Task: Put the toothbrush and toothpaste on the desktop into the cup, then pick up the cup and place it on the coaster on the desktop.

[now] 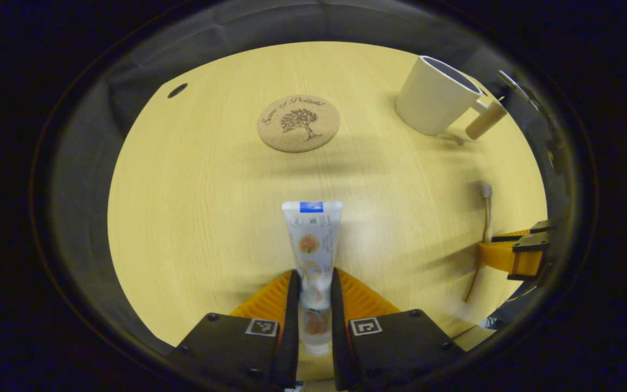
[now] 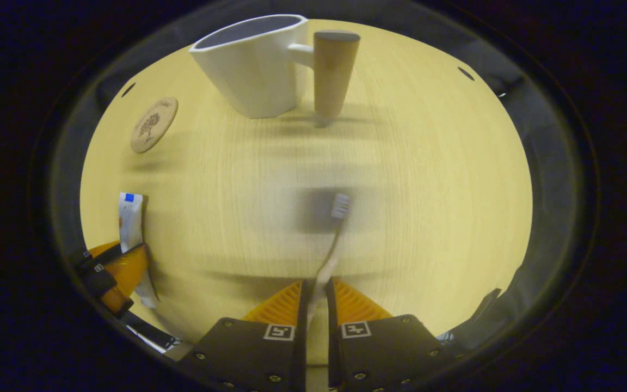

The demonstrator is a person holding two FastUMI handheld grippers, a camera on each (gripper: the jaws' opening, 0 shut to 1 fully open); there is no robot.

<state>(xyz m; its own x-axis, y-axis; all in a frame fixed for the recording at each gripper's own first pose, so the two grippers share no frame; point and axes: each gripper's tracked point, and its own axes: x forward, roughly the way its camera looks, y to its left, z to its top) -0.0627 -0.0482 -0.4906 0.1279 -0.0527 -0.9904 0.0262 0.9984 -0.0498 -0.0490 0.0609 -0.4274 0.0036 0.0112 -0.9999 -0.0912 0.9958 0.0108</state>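
In the left gripper view my left gripper (image 1: 313, 286) is shut on a white toothpaste tube (image 1: 312, 239) that points forward over the pale wooden desktop (image 1: 194, 207). Far ahead lies a round cork coaster (image 1: 298, 123), and a white cup (image 1: 434, 100) with a wooden handle stands at the far right. In the right gripper view my right gripper (image 2: 316, 291) is shut on the thin handle of a toothbrush (image 2: 334, 234), bristle head forward above the desk. The cup (image 2: 256, 65) stands ahead of it, the coaster (image 2: 153, 124) far left. The left gripper (image 2: 120, 267) with the tube (image 2: 130, 220) shows at the left edge.
The right gripper's orange finger (image 1: 506, 256) and the toothbrush (image 1: 486, 212) show at the right edge of the left gripper view. A dark cable hole (image 1: 177, 90) sits in the desk's far left corner, another (image 2: 466, 73) at far right. Black cloth surrounds the desk.
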